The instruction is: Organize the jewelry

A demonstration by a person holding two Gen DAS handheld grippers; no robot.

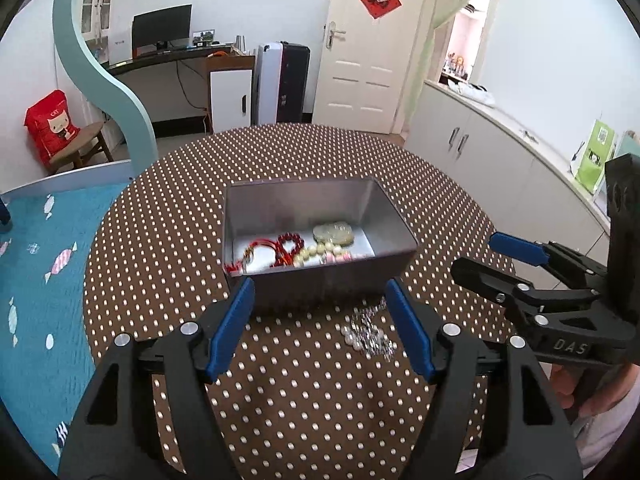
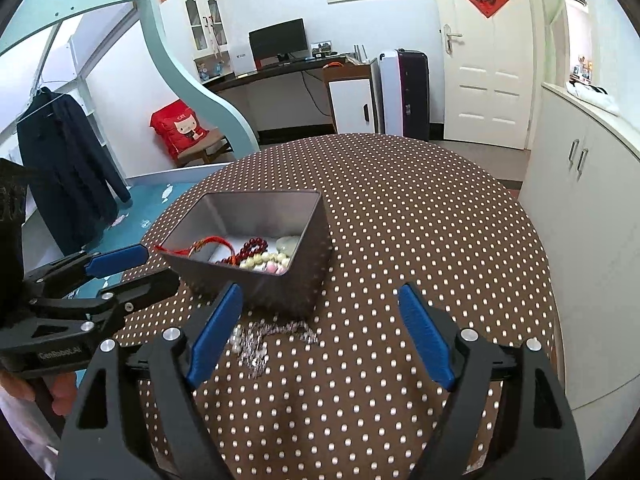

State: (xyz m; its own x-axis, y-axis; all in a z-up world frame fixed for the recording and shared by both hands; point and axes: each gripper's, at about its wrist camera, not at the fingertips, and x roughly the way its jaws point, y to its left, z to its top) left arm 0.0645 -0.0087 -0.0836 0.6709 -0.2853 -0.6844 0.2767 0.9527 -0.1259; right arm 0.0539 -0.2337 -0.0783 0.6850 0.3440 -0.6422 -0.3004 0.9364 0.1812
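Note:
A grey metal tin (image 1: 320, 280) stands open on the brown dotted tablecloth (image 1: 288, 400). Inside lie a red bead bracelet (image 1: 289, 240), a cream bead bracelet (image 1: 316, 250), a pale pendant (image 1: 334, 234) and a red cord (image 1: 256, 252). A silver chain with pearls (image 1: 368, 332) lies on the cloth just in front of the tin, also shown in the right wrist view (image 2: 260, 340). My left gripper (image 1: 319, 290) is open at the tin's near wall, holding nothing. My right gripper (image 2: 320, 292) is open and empty above the cloth, with the chain by its left finger (image 2: 216, 332).
A bed with a teal blanket (image 1: 40, 280) borders the table's left edge. White cabinets (image 1: 500, 152) run along the right. Each gripper shows in the other's view: the right one (image 1: 476, 254) at the tin's right, the left one (image 2: 156, 266) at the tin's left.

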